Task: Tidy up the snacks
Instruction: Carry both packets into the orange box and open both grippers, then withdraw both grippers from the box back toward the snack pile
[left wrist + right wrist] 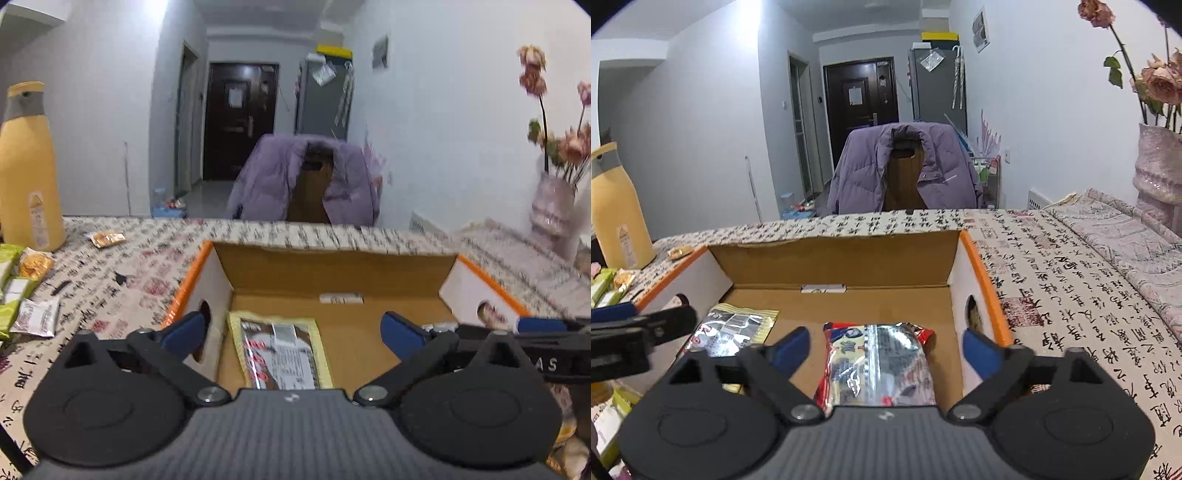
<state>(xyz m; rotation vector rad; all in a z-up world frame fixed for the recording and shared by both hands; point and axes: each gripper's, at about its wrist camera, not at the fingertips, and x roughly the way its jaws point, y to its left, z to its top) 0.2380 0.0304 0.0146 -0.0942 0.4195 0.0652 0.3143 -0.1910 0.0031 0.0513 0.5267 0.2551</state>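
Left tool gapes wide, angled down over a yellow-edged packet lying in the cardboard box; right tool likewise wide above a red foil packet. Box walls flank both; more snacks lie loose on the desk.

One box, two snack packs inside, one yellow bottle, one vase.
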